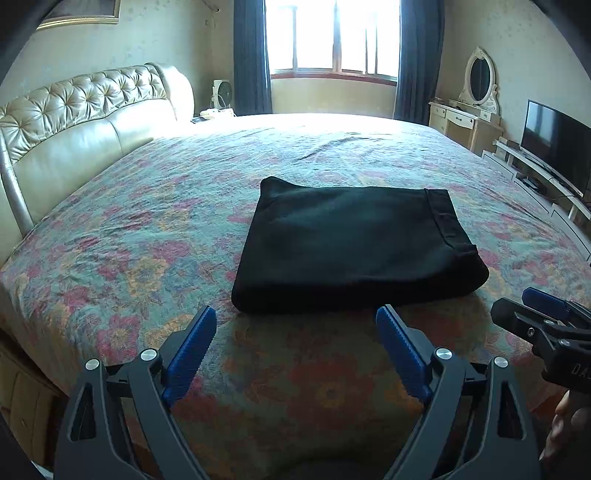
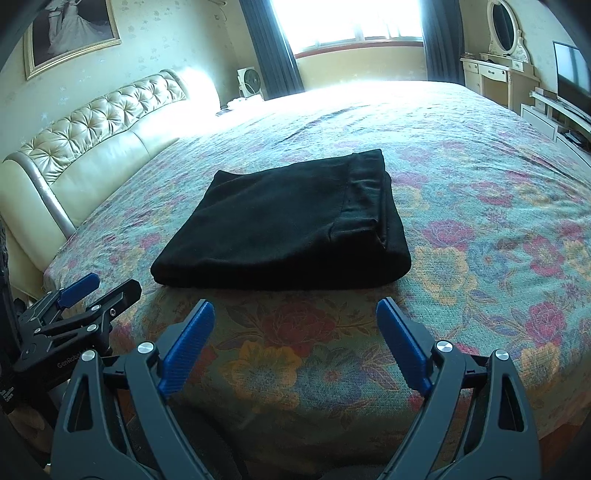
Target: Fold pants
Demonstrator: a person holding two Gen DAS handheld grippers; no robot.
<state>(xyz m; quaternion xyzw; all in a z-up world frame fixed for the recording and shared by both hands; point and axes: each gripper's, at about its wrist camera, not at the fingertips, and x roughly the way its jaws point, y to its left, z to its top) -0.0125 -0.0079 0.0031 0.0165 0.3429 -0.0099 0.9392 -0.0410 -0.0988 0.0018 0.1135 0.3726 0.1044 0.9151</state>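
The black pants [image 1: 354, 247] lie folded into a flat rectangle on the flowered bedspread [image 1: 147, 236], waistband at the right side. My left gripper [image 1: 295, 317] hovers just short of the near folded edge, open, nothing between its blue pads. In the right wrist view the same pants [image 2: 284, 229] lie ahead of my right gripper [image 2: 295, 310], which is also open and apart from the cloth. Each gripper shows in the other's view: the right gripper [image 1: 532, 306] at the right edge, the left gripper [image 2: 107, 286] at the lower left.
A tufted cream headboard [image 1: 74, 122] runs along the bed's left side. A dressing table with an oval mirror [image 1: 480, 79] and a television [image 1: 557, 140] stand to the right. A window [image 1: 334, 35] with dark curtains is behind the bed. A hand [image 1: 565, 428] shows at lower right.
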